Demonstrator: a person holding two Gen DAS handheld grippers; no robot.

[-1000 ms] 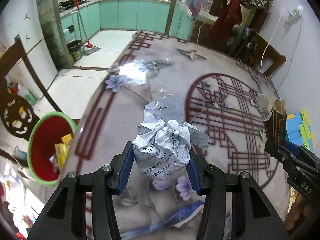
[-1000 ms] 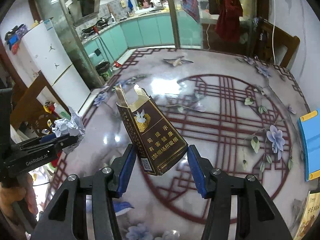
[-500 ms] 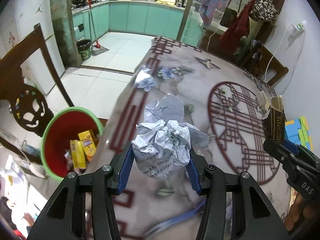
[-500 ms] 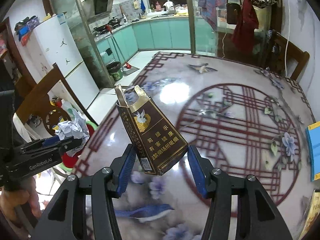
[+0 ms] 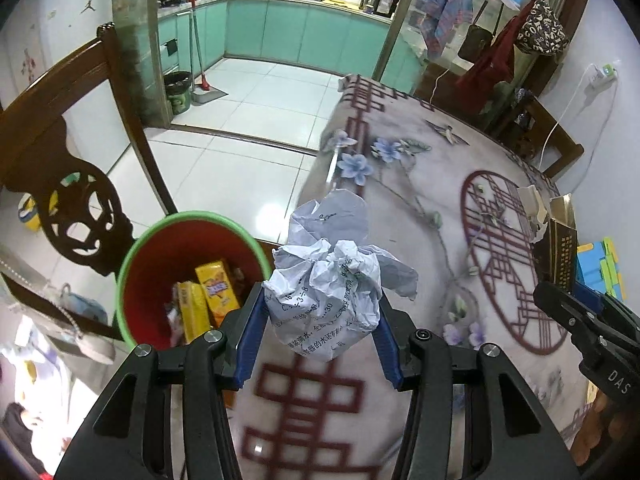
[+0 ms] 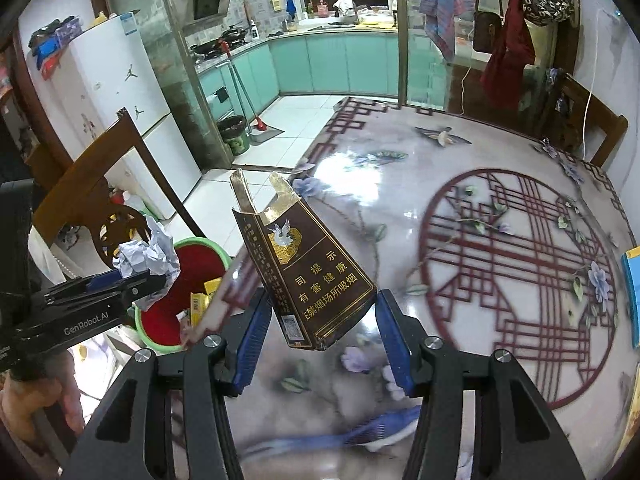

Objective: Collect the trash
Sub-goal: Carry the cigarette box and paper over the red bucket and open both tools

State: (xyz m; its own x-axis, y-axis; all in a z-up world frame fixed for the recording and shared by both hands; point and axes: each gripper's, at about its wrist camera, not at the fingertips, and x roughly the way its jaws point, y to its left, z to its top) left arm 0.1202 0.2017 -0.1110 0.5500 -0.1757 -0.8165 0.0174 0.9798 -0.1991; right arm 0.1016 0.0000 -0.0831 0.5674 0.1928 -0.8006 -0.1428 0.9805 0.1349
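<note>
Both cams are wrist fisheyes, looking fwd and steeply down along own fingers. Left cam sits over table (image 5: 420, 208) edge, close above the red bin (image 5: 188, 276) on the floor; right gripper (image 5: 576, 312) enters at its right margin. Right cam is further in over tabletop; left gripper (image 6: 120, 284) enters at its left. Shared: bin (image 6: 180, 300), table (image 6: 460, 184), chair back, kitchen bkgd.

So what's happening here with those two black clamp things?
A person is clearing trash off a patterned table using a hand-held gripper in each hand. The left gripper has its jaws closed on a crumpled ball of paper; the right gripper holds an opened brown cigarette box. Both are near the table's edge, beside a red bin with a green rim on the floor, which already holds yellow packets. Nothing has been dropped yet.
</note>
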